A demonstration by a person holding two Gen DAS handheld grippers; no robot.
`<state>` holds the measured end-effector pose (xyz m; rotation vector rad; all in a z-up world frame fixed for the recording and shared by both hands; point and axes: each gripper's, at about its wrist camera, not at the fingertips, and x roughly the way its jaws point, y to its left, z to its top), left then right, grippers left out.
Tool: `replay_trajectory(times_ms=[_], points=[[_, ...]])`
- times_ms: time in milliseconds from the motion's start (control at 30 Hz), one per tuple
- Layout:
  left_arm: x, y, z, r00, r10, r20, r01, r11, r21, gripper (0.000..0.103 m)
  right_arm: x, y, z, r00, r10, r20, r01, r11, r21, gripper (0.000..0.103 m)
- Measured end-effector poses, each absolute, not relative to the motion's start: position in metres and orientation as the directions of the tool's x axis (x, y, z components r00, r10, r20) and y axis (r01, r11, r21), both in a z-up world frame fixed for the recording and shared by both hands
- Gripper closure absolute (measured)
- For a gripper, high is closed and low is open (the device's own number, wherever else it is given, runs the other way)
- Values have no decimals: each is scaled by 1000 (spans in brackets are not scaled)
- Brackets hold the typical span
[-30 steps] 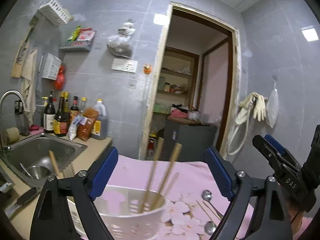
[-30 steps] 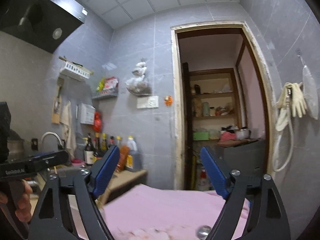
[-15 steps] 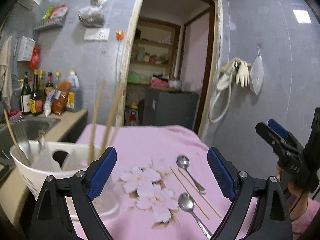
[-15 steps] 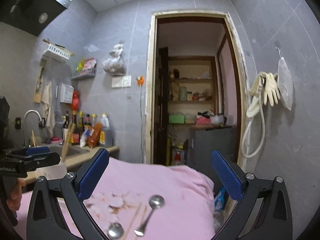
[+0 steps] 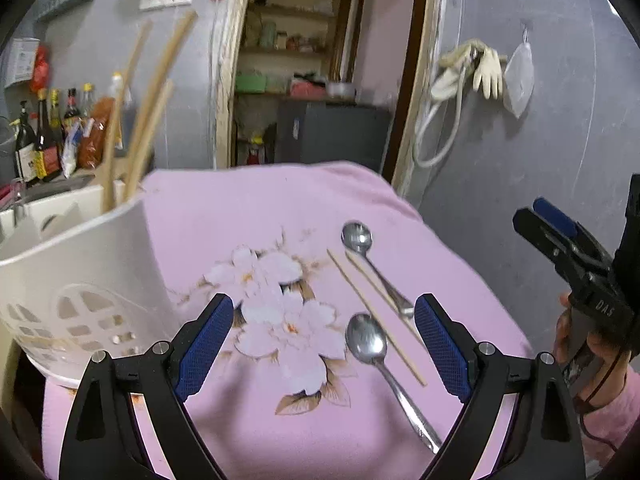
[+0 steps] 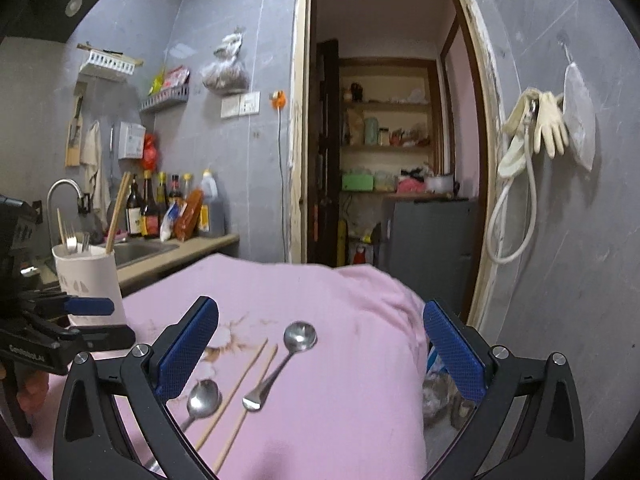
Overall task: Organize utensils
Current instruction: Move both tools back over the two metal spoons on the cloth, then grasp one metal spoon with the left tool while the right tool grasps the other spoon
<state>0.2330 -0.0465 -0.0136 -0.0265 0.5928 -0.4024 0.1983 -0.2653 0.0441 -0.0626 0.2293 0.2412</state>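
Observation:
Two metal spoons, one near (image 5: 366, 340) and one far (image 5: 357, 237), lie on a pink flowered cloth (image 5: 280, 208) with a pair of wooden chopsticks (image 5: 374, 312) between them. A white utensil holder (image 5: 80, 272) with chopsticks and forks in it stands at the left. My left gripper (image 5: 322, 338) is open and empty, above the cloth near the spoons. My right gripper (image 6: 320, 350) is open and empty, above the far spoon (image 6: 300, 336), near spoon (image 6: 205, 398) and chopsticks (image 6: 244, 384); the holder (image 6: 86, 276) is at its left.
A sink (image 6: 140, 250) with a tap, sauce bottles (image 6: 160, 212) and a counter lie behind the holder. An open doorway (image 6: 388, 140) with shelves is beyond the table. Gloves and a hose (image 6: 532, 136) hang on the right wall. The cloth's right edge drops off.
Both grippers have swung right and tilted down, from the holder and wall toward the spoons and chopsticks on the cloth. Both stay open and empty.

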Motion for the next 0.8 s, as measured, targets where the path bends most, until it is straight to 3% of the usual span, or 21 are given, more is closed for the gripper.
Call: replay_trajectory(times_ms=[300, 500, 633, 800], points=[[265, -59, -32, 616, -422, -665, 416, 891, -180, 18, 233, -270, 32, 894, 242, -376, -256, 966, 12, 0], [284, -66, -46, 497, -470, -730, 456, 857, -240, 52, 254, -273, 25, 844, 275, -461, -275, 959, 70, 1], [294, -65, -51, 453, -482, -750, 461, 847, -266, 62, 264, -276, 21, 814, 288, -504, -275, 956, 102, 3], [303, -65, -52, 414, -497, -762, 466, 835, -291, 76, 277, -275, 15, 771, 303, -560, -279, 951, 130, 14]])
